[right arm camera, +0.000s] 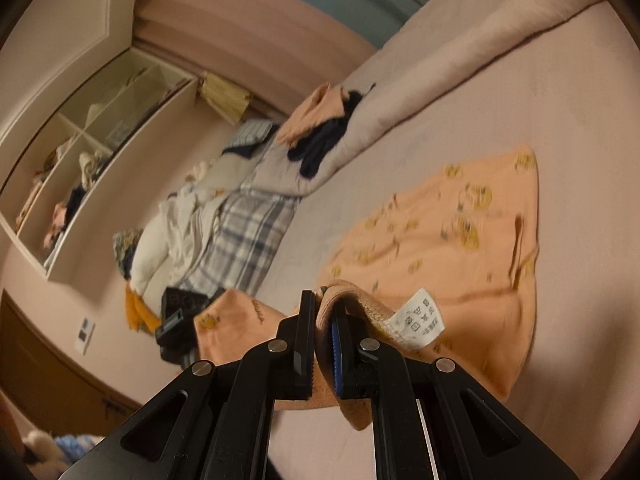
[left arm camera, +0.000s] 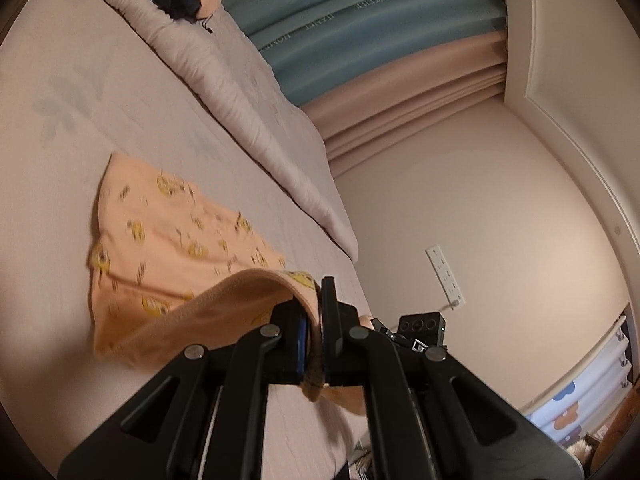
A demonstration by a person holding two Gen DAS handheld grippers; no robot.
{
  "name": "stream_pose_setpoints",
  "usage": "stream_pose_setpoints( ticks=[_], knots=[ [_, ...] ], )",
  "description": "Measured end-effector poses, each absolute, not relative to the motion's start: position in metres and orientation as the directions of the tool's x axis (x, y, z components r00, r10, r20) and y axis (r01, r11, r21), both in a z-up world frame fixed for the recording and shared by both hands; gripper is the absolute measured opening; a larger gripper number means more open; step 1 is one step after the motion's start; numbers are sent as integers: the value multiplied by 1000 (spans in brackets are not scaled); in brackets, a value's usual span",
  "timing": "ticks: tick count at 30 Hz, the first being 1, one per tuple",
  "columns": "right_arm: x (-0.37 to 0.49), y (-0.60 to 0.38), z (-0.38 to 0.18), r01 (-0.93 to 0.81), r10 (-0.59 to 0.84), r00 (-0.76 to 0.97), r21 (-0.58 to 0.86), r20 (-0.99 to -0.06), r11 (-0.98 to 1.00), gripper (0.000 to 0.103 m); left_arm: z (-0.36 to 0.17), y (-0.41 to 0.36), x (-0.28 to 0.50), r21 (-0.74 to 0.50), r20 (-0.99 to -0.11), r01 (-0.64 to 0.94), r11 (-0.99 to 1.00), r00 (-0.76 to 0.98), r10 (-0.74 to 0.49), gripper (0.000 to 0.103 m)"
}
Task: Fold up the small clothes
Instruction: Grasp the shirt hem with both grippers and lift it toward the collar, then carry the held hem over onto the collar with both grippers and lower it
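A small peach garment printed with yellow cartoon figures lies partly on the bed sheet. My left gripper is shut on one edge of it and holds that edge raised off the bed. In the right wrist view the same peach garment spreads to the right. My right gripper is shut on another part of its edge, beside a white care label. The other gripper's black body shows at the left, with cloth stretched between the two.
A rolled pale quilt runs along the far side of the bed, with dark and peach clothes piled on it. Plaid bedding and pillows lie beyond. Curtains, a wall socket and open shelves surround the bed.
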State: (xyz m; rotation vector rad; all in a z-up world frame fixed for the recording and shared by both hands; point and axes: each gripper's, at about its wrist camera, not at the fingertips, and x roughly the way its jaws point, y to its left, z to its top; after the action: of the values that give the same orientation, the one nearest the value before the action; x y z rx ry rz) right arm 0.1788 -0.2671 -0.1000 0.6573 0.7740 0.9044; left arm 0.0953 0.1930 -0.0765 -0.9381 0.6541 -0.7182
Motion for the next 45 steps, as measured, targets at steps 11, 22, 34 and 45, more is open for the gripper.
stream_pose_setpoints(
  ticks=[11,22,34,45],
  knots=[
    [238,-270,-109,-350,831,451,791,-326,501,9,-96,208,165,-896,-227,161,414,637,-737,2],
    [315,-279,-164,-26,715,459,796,-527,604,9,-163,224,246,-881,-445,-171,442,618,-648,2],
    [288,-307,-173,-21,790,369,845,-491,535,38,-177,223,247,-876,-471,-170,452,506,-722,19],
    [296,-297,-171,33,807,341,865,-481,501,9,-170,229,260,-915,-403,-231,331,578,-710,5]
  ],
)
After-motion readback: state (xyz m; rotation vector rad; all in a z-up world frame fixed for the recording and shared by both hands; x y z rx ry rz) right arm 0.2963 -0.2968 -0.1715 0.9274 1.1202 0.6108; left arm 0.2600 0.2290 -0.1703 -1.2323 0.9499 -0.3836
